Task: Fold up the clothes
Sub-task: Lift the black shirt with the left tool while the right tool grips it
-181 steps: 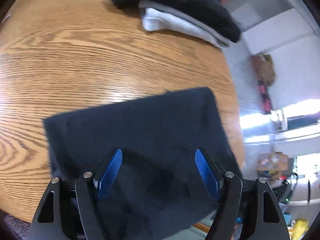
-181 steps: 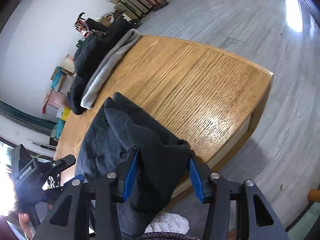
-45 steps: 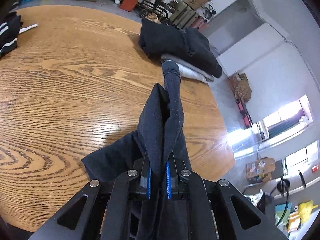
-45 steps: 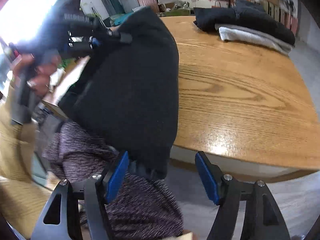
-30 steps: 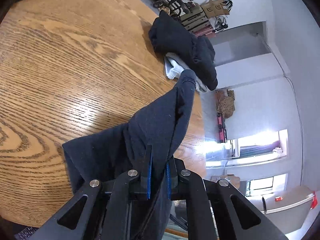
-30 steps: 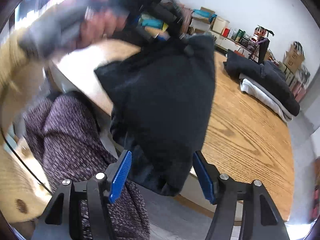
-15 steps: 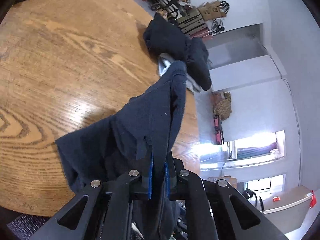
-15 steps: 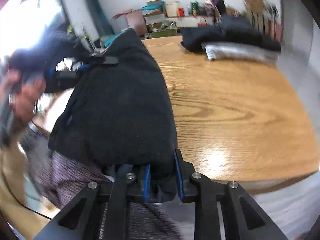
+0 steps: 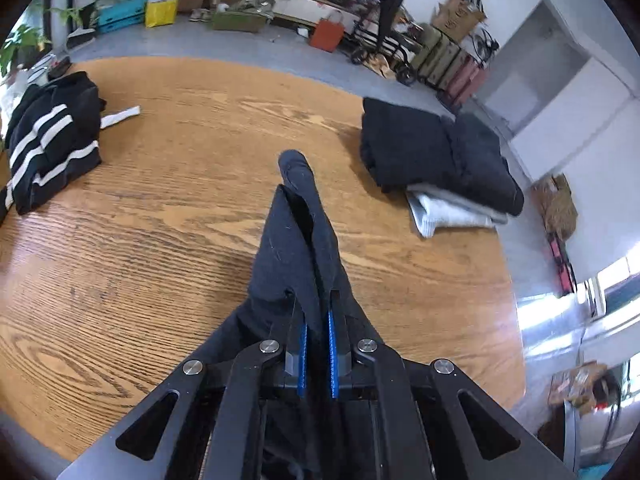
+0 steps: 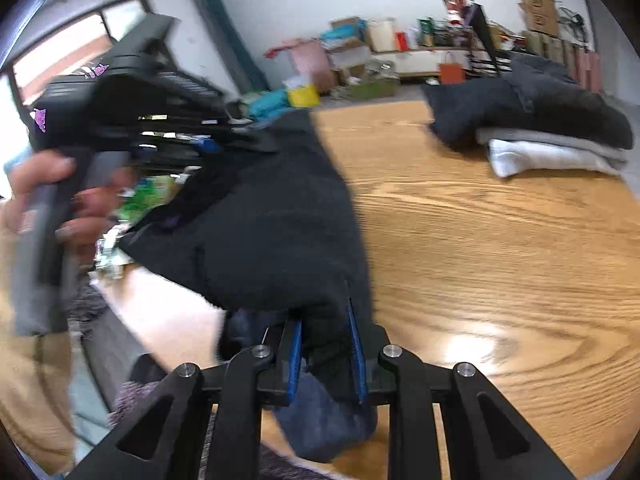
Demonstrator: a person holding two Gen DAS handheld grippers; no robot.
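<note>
We judge the task to be somewhere in its middle. A stack of folded clothes [image 9: 440, 164], dark pieces over a pale one, already lies at the far right of the bench [image 9: 160, 220], and a striped dark garment [image 9: 52, 140] lies loosely at the far left, probably not yet folded. The piece in work is the dark garment [image 9: 300, 248], and it is not flat on the bench now: we hold it up between both tools, over the near edge.

The left gripper [image 9: 316, 344] has its jaws closed to a narrow gap on a bunched fold of the cloth. The right gripper [image 10: 326, 360] has its jaws drawn in on a thicker part of the same garment, so the gap is a little wider.

In the left wrist view the pinched fold makes a long ridge that runs away from us, toward the middle of the bench. In the right wrist view the cloth stretches from the right gripper up to the left gripper, which is blurred, so its long axis seems to lie between the two grips. What remains, we think, is to lay it down and finish its folding.
</note>
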